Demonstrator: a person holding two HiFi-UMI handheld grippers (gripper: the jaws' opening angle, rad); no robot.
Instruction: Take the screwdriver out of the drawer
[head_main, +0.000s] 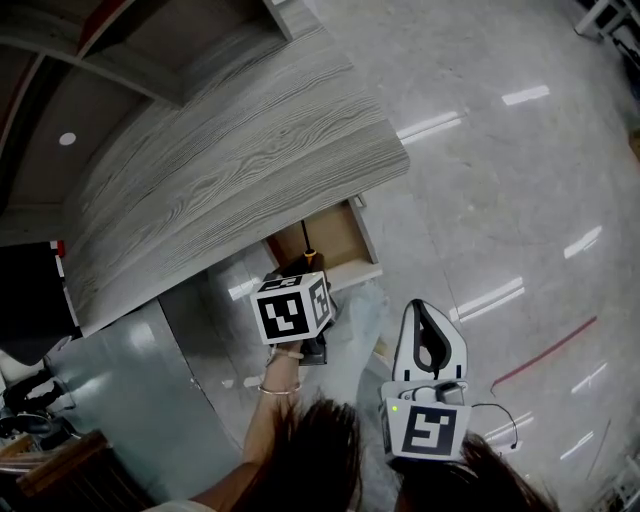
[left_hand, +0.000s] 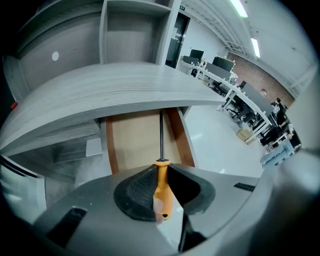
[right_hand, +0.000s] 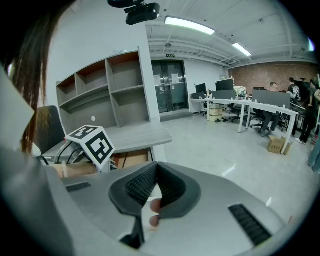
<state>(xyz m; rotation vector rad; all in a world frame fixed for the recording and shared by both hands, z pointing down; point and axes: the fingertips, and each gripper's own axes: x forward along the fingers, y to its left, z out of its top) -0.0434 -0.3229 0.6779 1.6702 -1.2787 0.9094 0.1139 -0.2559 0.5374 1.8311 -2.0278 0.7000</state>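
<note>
The screwdriver (left_hand: 162, 192) has an orange handle and a thin dark shaft. My left gripper (left_hand: 161, 169) is shut on that handle, with the shaft pointing forward over the open drawer (left_hand: 134, 142). In the head view the left gripper (head_main: 298, 272) hangs just in front of the drawer (head_main: 365, 236), and the screwdriver (head_main: 308, 250) shows above its marker cube. My right gripper (head_main: 421, 308) stays lower right, away from the drawer. In the right gripper view its pads (right_hand: 145, 182) meet at the tip with nothing between them.
The drawer sticks out from under a grey wood-grain desk top (head_main: 230, 170). Grey shelving (right_hand: 110, 95) stands behind the desk. Shiny pale floor (head_main: 500, 180) spreads to the right. Office desks and seated people (right_hand: 272, 107) are far off.
</note>
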